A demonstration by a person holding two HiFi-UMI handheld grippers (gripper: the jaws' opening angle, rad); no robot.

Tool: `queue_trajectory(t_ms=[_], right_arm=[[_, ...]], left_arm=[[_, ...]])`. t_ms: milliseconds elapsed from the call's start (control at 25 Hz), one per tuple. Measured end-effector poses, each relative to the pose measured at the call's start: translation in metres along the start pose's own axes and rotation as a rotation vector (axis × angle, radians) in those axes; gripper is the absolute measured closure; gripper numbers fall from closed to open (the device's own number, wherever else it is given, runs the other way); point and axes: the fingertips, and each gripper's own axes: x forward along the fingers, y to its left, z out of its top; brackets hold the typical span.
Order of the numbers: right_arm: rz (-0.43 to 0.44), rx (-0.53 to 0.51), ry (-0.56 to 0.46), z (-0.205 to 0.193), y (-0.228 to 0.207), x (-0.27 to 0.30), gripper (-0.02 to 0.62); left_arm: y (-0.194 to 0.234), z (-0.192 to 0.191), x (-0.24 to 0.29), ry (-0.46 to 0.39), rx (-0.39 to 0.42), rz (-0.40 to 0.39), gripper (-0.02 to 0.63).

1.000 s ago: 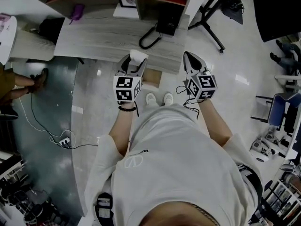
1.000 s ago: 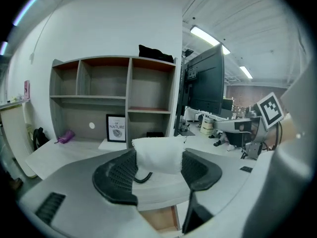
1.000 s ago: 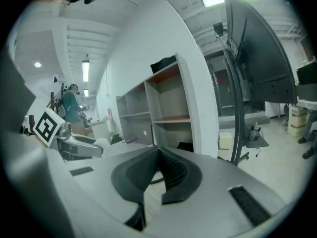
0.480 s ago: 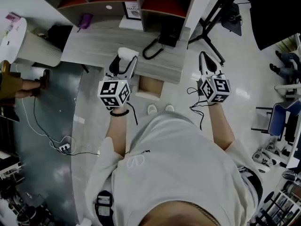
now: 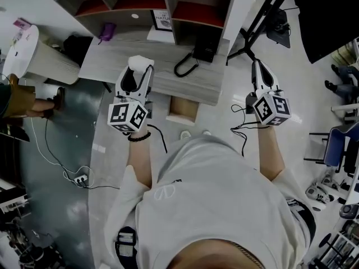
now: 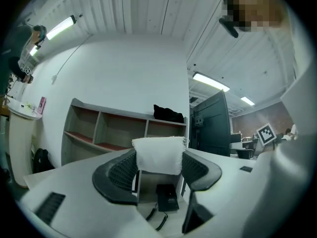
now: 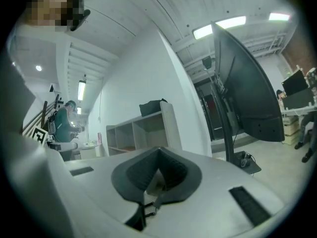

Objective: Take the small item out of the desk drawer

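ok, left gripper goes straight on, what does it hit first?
Probably the shelf unit at the back of the desk; the left gripper, holding a white pad, points level at it. Depth is unclear.

Phone (image 5: 203, 52) (corded) crowds desk's (image 5: 162, 82) right.

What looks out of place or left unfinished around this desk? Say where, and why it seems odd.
The drawer sticks out open beneath the front edge of the desk, with its tan inside showing. The left tongs grip a white item above the desk. Nothing looks spilled or damaged.
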Motion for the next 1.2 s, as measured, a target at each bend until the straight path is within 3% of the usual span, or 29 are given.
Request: queue_trajectory(t_ms=[600,1200], right_arm=[[-0.003,-0.038,0.018,0.002,-0.007,-0.002,0.597],[-0.016,-0.051,0.038,-0.002,-0.009,0.0,0.597]], left_arm=[[0.014,0.01,-0.012,-0.044,0.062,-0.001,0.342],[0.01,0.005,-0.01,-0.044,0.052,-0.034,0.342]])
